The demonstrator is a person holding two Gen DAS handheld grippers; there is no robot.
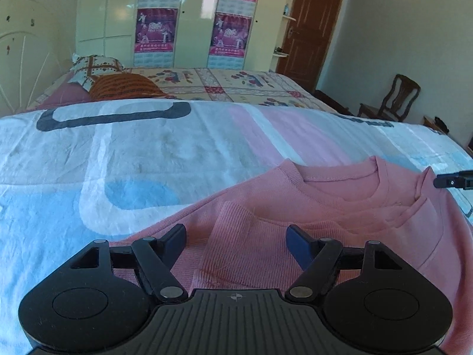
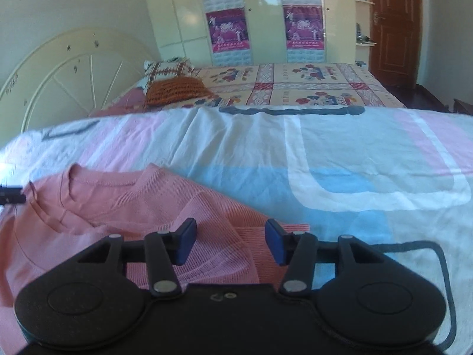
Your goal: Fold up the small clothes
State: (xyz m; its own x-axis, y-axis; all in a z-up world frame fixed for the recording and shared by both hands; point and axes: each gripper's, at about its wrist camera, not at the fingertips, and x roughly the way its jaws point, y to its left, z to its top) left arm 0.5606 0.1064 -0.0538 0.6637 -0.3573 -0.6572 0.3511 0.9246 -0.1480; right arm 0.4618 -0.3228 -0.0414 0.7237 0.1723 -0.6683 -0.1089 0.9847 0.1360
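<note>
I count one pink sweater [image 1: 340, 224] lying flat on the sheet [image 1: 142, 159] of the near bed, both sleeves folded in over its front, and two grippers over it: my left gripper [image 1: 236, 241] with fingers spread and holding nothing above the left cuff, my right gripper [image 2: 230, 241] likewise spread and empty above the right cuff. Beyond, I log two pillows [image 2: 174, 84], four posters [image 1: 156, 31], one chair [image 1: 393, 99] and one door [image 1: 313, 26]. The sweater's hem is hidden behind both gripper bodies, and the poster text is too small to read.
</note>
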